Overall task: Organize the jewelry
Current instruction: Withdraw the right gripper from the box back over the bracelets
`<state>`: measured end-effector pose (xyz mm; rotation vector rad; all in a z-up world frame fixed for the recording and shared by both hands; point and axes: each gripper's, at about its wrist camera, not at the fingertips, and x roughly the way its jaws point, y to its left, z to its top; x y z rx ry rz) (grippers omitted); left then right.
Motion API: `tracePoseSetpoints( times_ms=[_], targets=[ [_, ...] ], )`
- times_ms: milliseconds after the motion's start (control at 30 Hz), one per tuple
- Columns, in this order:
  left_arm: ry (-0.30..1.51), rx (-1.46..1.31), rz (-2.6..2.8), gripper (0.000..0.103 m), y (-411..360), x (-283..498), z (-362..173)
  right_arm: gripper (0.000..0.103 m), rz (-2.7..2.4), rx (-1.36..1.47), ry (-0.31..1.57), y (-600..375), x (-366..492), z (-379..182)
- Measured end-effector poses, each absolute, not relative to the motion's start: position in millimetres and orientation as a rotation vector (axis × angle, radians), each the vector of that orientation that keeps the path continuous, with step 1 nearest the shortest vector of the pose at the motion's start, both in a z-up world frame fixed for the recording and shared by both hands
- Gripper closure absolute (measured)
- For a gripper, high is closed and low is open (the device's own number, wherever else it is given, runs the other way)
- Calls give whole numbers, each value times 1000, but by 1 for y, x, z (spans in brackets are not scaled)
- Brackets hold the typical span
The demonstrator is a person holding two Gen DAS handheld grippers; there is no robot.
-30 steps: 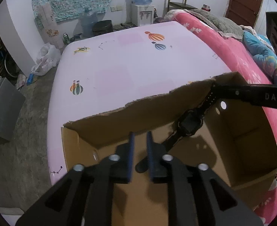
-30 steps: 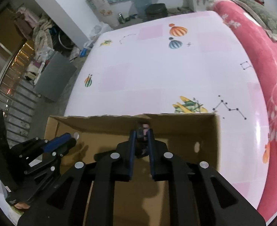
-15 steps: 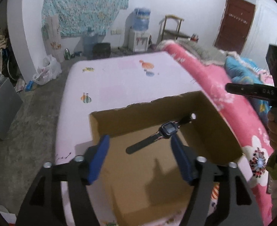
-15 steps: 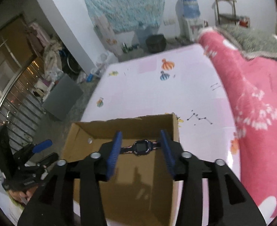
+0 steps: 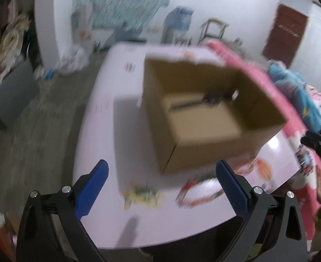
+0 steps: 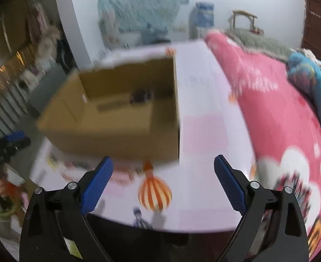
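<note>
A brown cardboard box (image 5: 267, 118) stands open on the pale pink table (image 5: 108, 144). A dark wristwatch (image 5: 210, 99) lies inside it near the far wall; it also shows, blurred, in the right wrist view (image 6: 140, 97). My left gripper (image 5: 161, 187) is open and empty, well back from the box over the table's near edge. My right gripper (image 6: 162, 184) is open and empty, also back from the box (image 6: 116, 135). Both views are motion-blurred.
A pink floral quilt (image 6: 280, 113) and blue bedding (image 5: 297, 93) lie to the right of the table. A water dispenser (image 6: 200, 19), a chair (image 5: 212, 30) and a brown door (image 5: 284, 35) stand at the back. Clutter fills the left floor (image 5: 14, 87).
Both grippers have let go of the watch, opened wide and pulled back and up from the box. The watch now lies in the box.
</note>
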<state>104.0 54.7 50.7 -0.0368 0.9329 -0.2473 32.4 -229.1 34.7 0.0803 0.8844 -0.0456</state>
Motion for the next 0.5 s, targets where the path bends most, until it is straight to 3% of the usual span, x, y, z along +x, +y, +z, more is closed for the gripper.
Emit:
tracePoseSetpoints(
  times_ms=[233,400,500],
  targets=[
    [1043,-6,-152,6,55,113,-13,13,-140,69,1033,-213,43,-42],
    [1109,17,-151,6,53,125,-33,13,-185,11,1069,-209,55,-58],
    [1099,50,-137,6,49,126,-34,8,-189,14,1070,-211,55,-62]
  ],
)
